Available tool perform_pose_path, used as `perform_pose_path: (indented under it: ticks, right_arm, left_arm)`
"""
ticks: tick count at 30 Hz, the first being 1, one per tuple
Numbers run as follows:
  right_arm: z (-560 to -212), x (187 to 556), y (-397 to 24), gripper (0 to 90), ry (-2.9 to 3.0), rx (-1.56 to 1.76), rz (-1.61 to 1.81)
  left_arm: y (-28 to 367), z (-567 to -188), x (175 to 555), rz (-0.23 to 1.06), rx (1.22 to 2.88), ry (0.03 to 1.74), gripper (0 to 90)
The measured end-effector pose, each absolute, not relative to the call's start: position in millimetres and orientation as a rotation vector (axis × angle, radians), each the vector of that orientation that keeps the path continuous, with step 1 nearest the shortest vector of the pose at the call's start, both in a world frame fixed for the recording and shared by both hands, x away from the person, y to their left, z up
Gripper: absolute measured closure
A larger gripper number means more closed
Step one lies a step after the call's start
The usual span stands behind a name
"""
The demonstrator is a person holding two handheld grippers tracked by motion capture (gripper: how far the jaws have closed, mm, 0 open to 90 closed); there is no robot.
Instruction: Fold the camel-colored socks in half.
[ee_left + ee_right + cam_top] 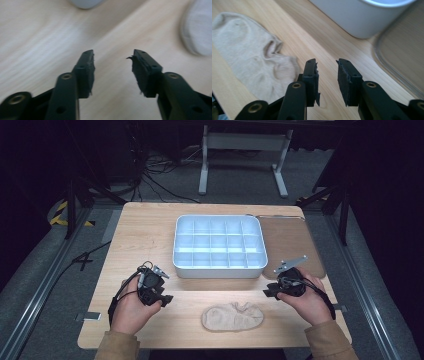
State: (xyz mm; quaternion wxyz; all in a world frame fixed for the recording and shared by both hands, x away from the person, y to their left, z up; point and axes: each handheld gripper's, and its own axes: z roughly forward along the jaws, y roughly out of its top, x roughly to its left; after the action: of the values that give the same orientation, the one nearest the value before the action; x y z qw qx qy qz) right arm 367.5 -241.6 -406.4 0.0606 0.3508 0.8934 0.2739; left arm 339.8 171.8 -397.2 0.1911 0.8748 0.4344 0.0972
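Observation:
A beige sock (233,317) lies flat near the table's front edge, between my two hands. My left gripper (165,298) hovers just left of it, jaws open with bare wood between them (113,53); the sock (198,30) is a blur at that view's upper right. My right gripper (271,292) is held low just right of the sock, pointing inward. Its jaws (326,61) are open with nothing between them, and the sock (254,57) lies to their left. A white tray (219,269) with several compartments stands behind the sock.
A brown mat (292,242) lies right of the tray, its rim near my right gripper (404,57). The tray's rounded wall (362,20) rises just beyond the right jaws, and its corner (86,2) shows past the left ones. Bare wood lies left of the tray.

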Motion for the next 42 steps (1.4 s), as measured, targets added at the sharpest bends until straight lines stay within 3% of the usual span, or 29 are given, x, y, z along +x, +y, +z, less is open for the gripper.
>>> perform_pose_path:
  ticks: [9,11,17,21,42]
  right_arm:
    - [-404,352,-244,71.5,2.686,1.012,0.808]
    - [-405,348,-245,73.2,2.703,1.006,0.799]
    - [-407,340,-245,74.9,2.734,1.011,0.781]
    - [-408,335,-240,74.0,2.754,0.997,0.762]
    - [-425,322,-208,77.7,2.907,0.886,0.685]
  left_arm:
    - [141,-375,327,0.228,2.497,1.033,56.6]
    - [132,-376,328,0.179,2.489,0.981,56.7]
    - [108,-382,331,-0.074,2.513,1.089,59.7]
    - [93,-393,331,-0.173,2.501,1.06,59.5]
    - [61,-437,331,-0.185,2.649,1.13,56.5]
